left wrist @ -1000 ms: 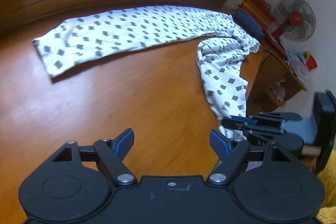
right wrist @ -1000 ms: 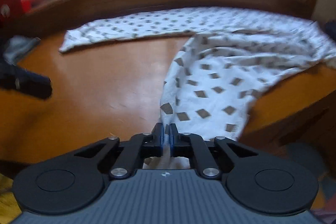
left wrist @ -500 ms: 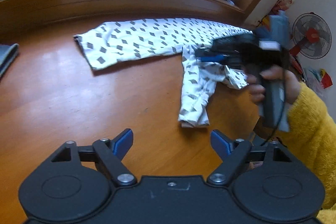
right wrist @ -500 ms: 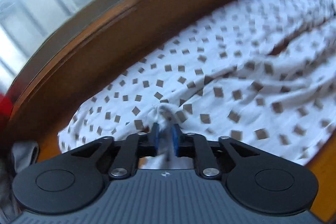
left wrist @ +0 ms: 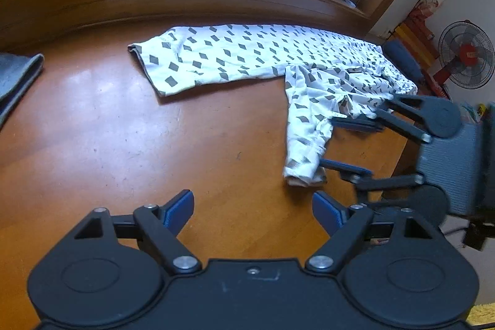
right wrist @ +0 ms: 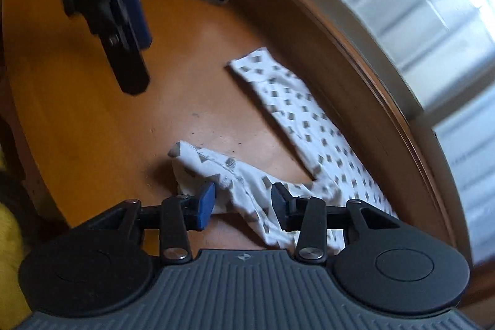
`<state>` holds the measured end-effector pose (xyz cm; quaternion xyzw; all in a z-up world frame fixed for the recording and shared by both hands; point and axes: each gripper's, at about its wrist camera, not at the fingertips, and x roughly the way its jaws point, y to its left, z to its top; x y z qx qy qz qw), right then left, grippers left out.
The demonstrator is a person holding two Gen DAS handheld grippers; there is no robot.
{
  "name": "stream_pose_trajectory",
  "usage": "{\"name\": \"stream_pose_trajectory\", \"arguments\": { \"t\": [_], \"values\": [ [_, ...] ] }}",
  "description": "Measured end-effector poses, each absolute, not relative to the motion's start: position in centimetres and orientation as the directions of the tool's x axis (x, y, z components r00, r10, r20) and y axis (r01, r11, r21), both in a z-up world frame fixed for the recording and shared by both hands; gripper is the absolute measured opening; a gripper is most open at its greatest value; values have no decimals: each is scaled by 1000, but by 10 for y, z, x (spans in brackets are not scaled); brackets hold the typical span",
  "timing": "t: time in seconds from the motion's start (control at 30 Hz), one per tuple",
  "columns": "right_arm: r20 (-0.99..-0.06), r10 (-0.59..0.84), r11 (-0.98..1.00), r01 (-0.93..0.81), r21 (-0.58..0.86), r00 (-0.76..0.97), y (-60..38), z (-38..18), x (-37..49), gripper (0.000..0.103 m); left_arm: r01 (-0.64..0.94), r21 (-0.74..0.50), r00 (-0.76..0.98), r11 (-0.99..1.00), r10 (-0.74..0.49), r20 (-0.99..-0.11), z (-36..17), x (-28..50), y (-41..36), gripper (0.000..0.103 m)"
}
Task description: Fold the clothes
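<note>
Lying on brown wooden table [left wrist: 108, 144]: white diamond-print cotton garment [left wrist: 247, 57]. Right gripper [right wrist: 243, 200] jaws opening, fabric between, pads apart from it. Left gripper [left wrist: 252, 206] wide open, empty.

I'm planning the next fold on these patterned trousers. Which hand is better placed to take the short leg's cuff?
Right, probably. The right tool is at that leg of the patterned trousers, jaws opening with cloth between them. The left tool hovers open over bare table, well short of the cloth.
</note>
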<state>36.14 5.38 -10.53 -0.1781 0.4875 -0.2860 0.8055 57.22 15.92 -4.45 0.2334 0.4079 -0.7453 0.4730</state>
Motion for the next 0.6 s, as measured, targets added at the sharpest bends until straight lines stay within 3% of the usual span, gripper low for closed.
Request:
{"name": "stream_pose_trajectory", "arguments": {
  "t": [0.3,0.47,0.5,0.53,0.57,0.6],
  "values": [
    [-713,-576,815,221,-535,400,28,-112,390,36,911,-384,-403,-152,-526,-749,-49,588,171,82],
    [-704,-570,816,187,-547,424,35,-114,399,44,912,-386,-399,-140,-527,-751,-49,591,172,82],
    [-707,-563,821,189,-539,428,33,-113,401,41,912,-385,-398,-141,-527,-751,-48,590,172,82],
    [-716,-549,832,201,-517,430,31,-112,402,34,913,-382,-397,-144,-528,-750,-48,589,172,82],
    [-735,-527,849,225,-479,426,26,-110,404,19,913,-380,-397,-145,-530,-750,-47,588,173,82],
    [-750,-509,861,253,-442,422,20,-109,405,15,914,-380,-396,-146,-532,-749,-47,588,173,82]
  ]
}}
